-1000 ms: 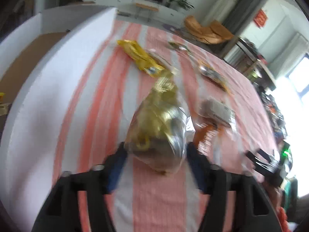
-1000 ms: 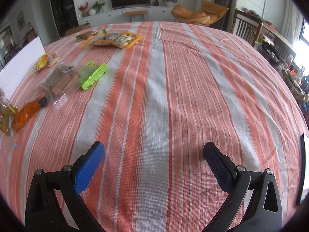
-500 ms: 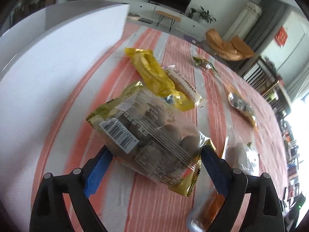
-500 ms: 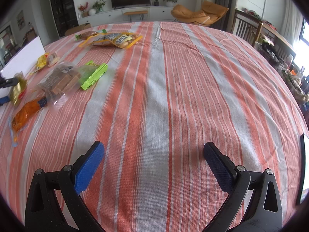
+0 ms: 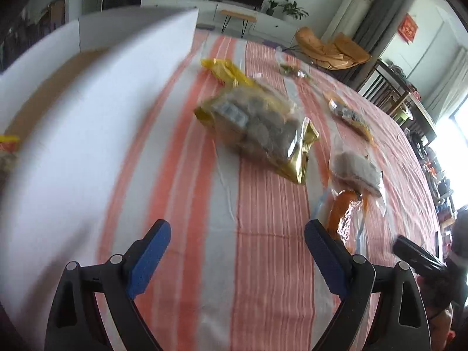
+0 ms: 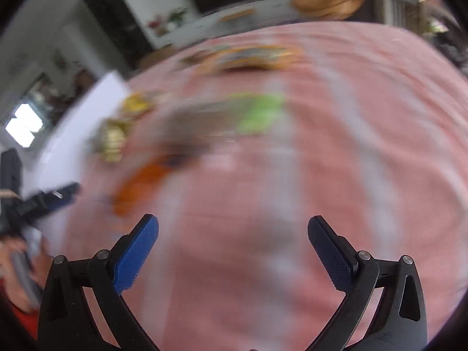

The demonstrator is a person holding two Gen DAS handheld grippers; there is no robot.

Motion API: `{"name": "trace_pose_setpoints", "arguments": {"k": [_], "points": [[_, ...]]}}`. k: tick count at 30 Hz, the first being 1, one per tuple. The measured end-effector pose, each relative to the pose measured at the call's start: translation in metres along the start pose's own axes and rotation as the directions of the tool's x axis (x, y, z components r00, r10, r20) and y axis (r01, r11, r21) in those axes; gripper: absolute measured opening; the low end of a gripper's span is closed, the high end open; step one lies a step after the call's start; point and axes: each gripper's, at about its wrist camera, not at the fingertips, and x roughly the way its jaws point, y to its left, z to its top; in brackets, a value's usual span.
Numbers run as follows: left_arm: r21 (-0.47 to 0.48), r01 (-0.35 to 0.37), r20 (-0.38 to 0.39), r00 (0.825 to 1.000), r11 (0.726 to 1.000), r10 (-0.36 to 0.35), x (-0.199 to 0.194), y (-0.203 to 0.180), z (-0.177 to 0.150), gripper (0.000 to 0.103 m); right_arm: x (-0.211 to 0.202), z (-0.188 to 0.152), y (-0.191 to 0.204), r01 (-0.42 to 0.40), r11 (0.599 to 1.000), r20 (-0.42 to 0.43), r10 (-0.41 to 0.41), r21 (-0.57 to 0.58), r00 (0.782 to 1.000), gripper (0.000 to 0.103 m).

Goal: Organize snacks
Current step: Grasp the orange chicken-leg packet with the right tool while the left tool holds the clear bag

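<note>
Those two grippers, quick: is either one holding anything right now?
Left gripper: open, holding nothing; the gold snack bag lies on the cloth ahead.
Right gripper: open, holding nothing.

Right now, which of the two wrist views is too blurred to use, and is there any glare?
Right wrist view: heavy motion smear, the snacks reduced to streaks on the striped tablecloth; only the right tool is crisp. Left wrist view: milder blur, the gold snack bag readable but soft, its label illegible; the window at the right edge is blown out white. Both show fisheye bending.
</note>
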Motion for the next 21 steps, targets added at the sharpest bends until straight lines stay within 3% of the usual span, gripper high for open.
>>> {"name": "trace_pose_setpoints", "arguments": {"k": [2, 5, 7, 8, 9, 12, 14, 18, 21], "points": [[0.029, -0.006, 0.03, 1.0, 1.0, 0.005, -0.012, -0.001, 0.013, 0.092, 0.025, 0.012, 0.037, 0.033, 0.999, -0.042, -0.032, 0.017, 0.999, 0.102], [0.071, -0.034, 0.074, 0.997, 0.997, 0.028, -0.022, -0.007, 0.036, 0.092, 0.057, 0.032, 0.076, 0.158, 0.987, -0.017, -0.158, 0.033, 0.987, 0.102], [0.126, -0.053, 0.085, 0.995, 0.991, 0.043, -0.02, -0.014, 0.053, 0.092, 0.088, 0.039, 0.096, 0.231, 0.972, -0.079, -0.233, -0.032, 0.969, 0.103], [0.161, -0.072, 0.087, 0.994, 0.984, 0.058, -0.017, -0.019, 0.064, 0.092, 0.095, 0.039, 0.105, 0.303, 0.947, -0.056, -0.309, -0.105, 0.949, 0.103], [0.188, -0.085, 0.09, 0.994, 0.978, 0.069, -0.014, -0.023, 0.073, 0.092, 0.097, 0.035, 0.108, 0.323, 0.935, -0.038, -0.332, -0.147, 0.943, 0.103], [0.265, -0.097, 0.101, 0.992, 0.959, 0.072, 0.002, -0.038, 0.101, 0.092, 0.076, 0.019, 0.089, 0.272, 0.95, 0.02, -0.272, -0.156, 0.962, 0.097], [0.321, -0.087, 0.088, 0.994, 0.943, 0.062, 0.021, -0.051, 0.119, 0.092, 0.054, 0.007, 0.074, 0.266, 0.945, 0.046, -0.262, -0.191, 0.964, 0.067], [0.378, -0.08, 0.043, 0.997, 0.922, 0.069, 0.068, -0.063, 0.141, 0.092, 0.019, -0.012, 0.037, 0.267, 0.946, 0.038, -0.264, -0.186, 0.964, 0.066], [0.403, -0.062, -0.077, 0.992, 0.913, 0.101, 0.102, -0.059, 0.139, 0.092, -0.005, -0.022, 0.01, 0.264, 0.95, 0.032, -0.263, -0.168, 0.964, 0.066]]}}
